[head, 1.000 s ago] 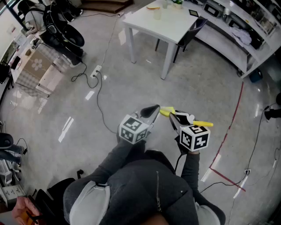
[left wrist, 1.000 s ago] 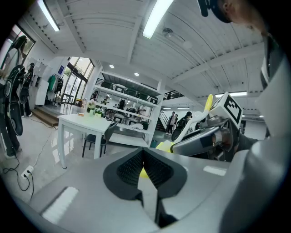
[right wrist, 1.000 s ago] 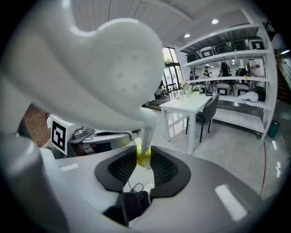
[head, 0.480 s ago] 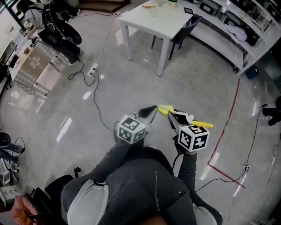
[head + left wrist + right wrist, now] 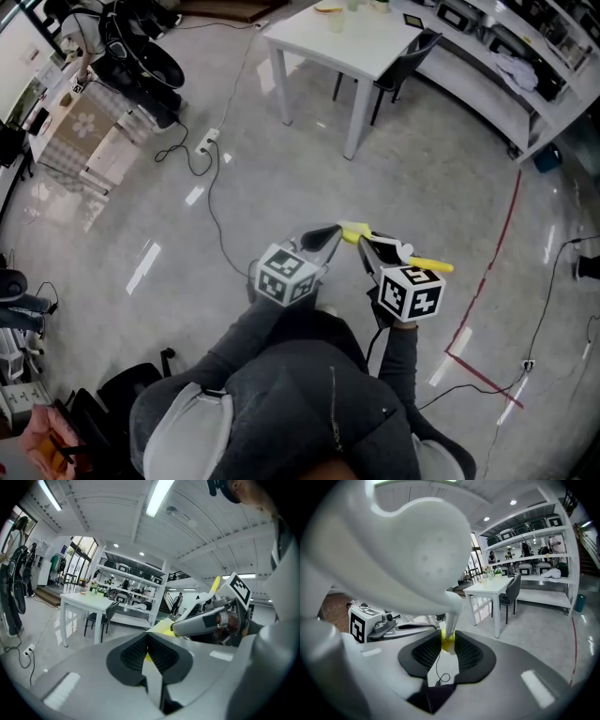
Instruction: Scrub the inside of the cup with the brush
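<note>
one brush (image 5: 401,251) pinched crosswise in right gripper (image 5: 371,249), yellow head toward left gripper (image 5: 329,233), whose jaws press together

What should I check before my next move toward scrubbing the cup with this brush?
1. Brush held: ok. The right gripper is clamped on the yellow part of the brush.
2. Left gripper ready to take a cup: not ok. It is shut, with nothing between its fingers.
3. Cup within reach: not ok. There is none near either gripper.
4. Cup located: cannot tell. Small items stand on the distant white table, too small to identify.
5. Clear walk to the table: cannot tell. A cable lies on the floor.
</note>
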The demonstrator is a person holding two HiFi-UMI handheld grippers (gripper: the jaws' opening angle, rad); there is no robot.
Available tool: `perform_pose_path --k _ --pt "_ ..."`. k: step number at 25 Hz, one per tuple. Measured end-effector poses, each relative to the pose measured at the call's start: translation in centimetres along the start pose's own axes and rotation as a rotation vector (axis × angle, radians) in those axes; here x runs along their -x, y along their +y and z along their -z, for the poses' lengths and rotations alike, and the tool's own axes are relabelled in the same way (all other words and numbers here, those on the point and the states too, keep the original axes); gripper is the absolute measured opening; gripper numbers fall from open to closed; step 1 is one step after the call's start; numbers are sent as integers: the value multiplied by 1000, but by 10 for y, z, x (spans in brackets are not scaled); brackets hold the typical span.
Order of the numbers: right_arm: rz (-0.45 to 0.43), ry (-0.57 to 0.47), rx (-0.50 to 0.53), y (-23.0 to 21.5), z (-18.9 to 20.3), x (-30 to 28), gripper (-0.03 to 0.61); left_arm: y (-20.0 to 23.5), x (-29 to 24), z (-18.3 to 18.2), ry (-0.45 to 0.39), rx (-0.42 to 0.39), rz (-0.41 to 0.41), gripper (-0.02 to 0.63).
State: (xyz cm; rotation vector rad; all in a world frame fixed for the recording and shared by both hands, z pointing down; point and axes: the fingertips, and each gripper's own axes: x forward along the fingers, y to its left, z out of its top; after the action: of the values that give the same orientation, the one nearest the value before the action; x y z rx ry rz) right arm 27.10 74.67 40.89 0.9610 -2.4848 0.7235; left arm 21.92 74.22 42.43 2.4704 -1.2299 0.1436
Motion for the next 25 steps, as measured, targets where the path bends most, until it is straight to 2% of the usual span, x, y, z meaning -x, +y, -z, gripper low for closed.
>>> perform_pose_path --k 10,18,25 --pt "-4 4 18 -29 -38 -43 92 45 -35 -21 -2 9 -19 9" --pt "11 -7 22 -70 -103 -90 92 104 -84 -62 -15 25 -24 9" --pt "29 0 51 -94 -160 -148 92 173 -117 -100 -8 -1 -52 9"
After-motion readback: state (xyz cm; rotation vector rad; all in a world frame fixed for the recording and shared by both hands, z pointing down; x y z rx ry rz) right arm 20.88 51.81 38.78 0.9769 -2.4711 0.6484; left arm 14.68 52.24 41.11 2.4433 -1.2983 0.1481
